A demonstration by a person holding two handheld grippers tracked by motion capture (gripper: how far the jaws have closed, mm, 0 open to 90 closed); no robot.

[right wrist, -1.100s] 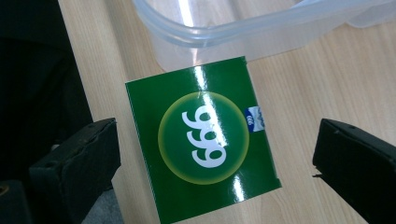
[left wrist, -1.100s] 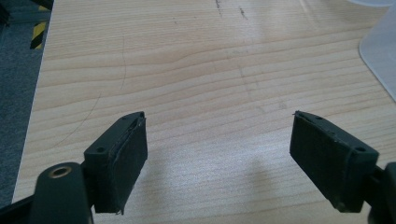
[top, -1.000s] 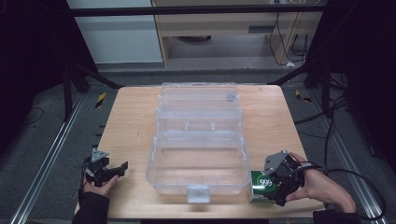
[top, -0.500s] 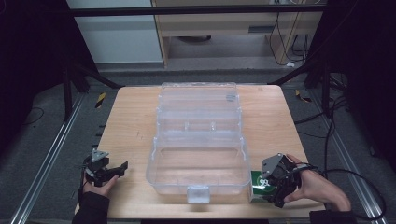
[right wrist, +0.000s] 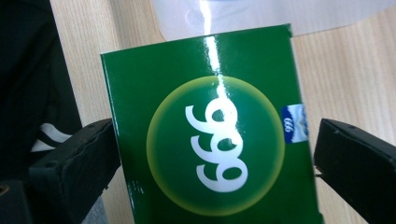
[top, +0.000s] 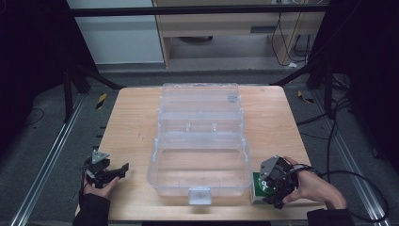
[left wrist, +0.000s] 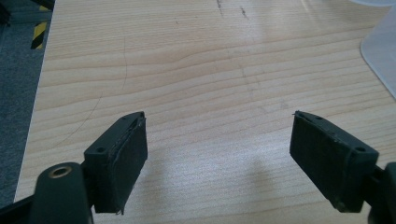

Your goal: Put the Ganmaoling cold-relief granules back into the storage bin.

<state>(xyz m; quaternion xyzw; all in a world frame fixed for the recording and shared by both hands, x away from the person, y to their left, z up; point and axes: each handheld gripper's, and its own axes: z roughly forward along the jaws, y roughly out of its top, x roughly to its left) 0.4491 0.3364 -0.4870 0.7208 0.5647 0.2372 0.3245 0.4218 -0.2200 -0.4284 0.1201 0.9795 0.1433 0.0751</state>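
Green box (right wrist: 210, 135) lay on the table just right of the clear bin (top: 200, 141) | right gripper (right wrist: 212, 154) wide around it, not squeezing | left gripper (left wrist: 215, 158) wide, holding nothing | likely next: squeeze, lift.

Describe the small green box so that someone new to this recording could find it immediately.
Start at the clear plastic case lying open in the middle of the wooden table. Just off its near right corner lies the green box, between the right gripper's jaws. It alone is coloured: glossy green, white numerals in a yellow-rimmed circle.
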